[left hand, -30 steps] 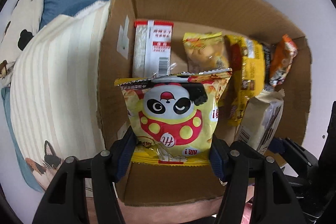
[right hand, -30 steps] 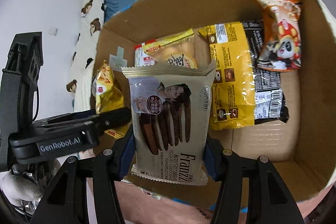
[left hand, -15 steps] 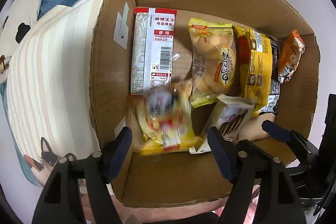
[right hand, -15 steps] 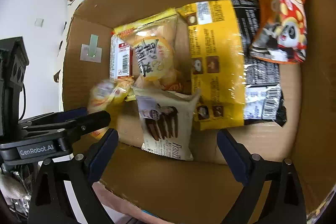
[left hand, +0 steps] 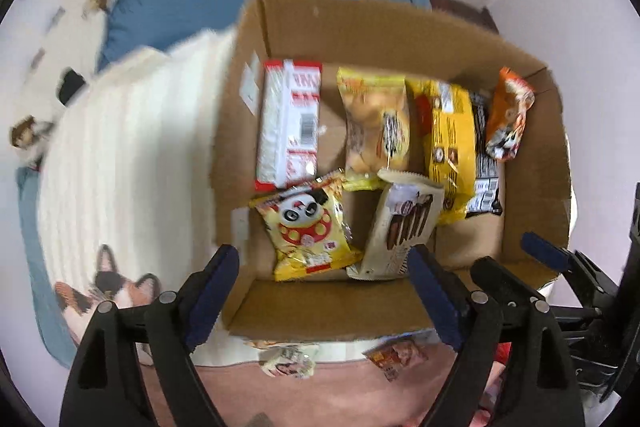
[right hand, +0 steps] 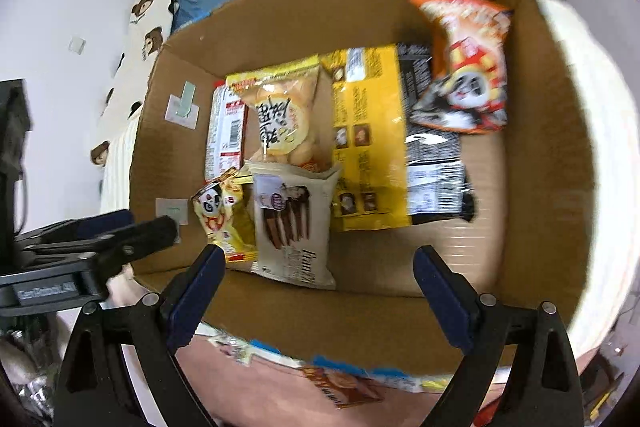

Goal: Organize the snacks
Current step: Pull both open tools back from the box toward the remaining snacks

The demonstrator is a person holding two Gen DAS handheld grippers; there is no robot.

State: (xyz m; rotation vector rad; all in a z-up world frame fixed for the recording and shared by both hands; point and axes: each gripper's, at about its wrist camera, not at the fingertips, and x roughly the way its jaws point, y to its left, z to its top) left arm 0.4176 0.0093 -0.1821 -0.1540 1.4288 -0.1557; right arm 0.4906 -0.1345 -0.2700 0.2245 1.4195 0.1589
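Left wrist view looks down into an open cardboard box point(left hand: 280, 303) with seven crinkly packets on its floor: a yellow panda bag point(left hand: 308, 227); a beige cookie packet point(left hand: 404, 227) printed with chocolate sticks, touching it; a white-and-red rectangular pack point(left hand: 290, 123); a puffy yellow biscuit bag point(left hand: 378, 123); a flat yellow packet point(left hand: 450, 139); a black one point(left hand: 486, 163) partly under it; an orange panda bag point(left hand: 510, 115) by the far wall; the left gripper point(left hand: 324, 267) hangs above the box, jaws opening, nothing between them; the right gripper point(right hand: 320, 267) stands wide apart, holding nothing.
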